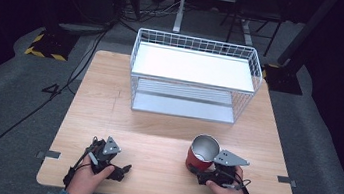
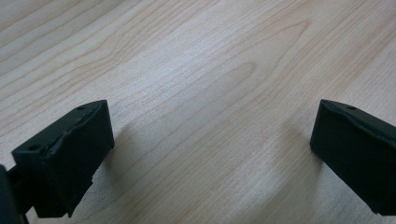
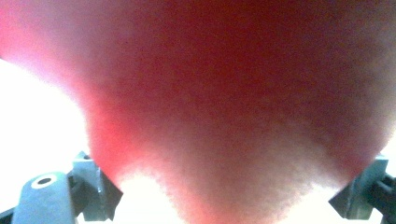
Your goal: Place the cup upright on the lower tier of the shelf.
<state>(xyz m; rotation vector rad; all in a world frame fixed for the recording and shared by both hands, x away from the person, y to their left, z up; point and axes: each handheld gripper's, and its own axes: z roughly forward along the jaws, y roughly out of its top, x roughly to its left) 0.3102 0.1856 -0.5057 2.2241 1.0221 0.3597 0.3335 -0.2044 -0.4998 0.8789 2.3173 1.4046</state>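
A red cup (image 1: pixel 203 154) with a shiny metal inside stands upright near the table's front right. My right gripper (image 1: pixel 199 171) sits low against its near side, shut on the cup. In the right gripper view the cup's red wall (image 3: pixel 224 93) is a close blur between the jaws. My left gripper (image 1: pixel 121 169) lies low at the front left of the wooden table (image 1: pixel 165 136), pointing right. Its jaws stand open over bare wood, with nothing between the fingertips (image 2: pixel 70 154).
A white wire basket rack (image 1: pixel 136 62) with an upper shelf and a lower tray stands at the back middle of the table. Bare wood lies between it and the grippers. Cables and stand legs are on the grey floor beyond.
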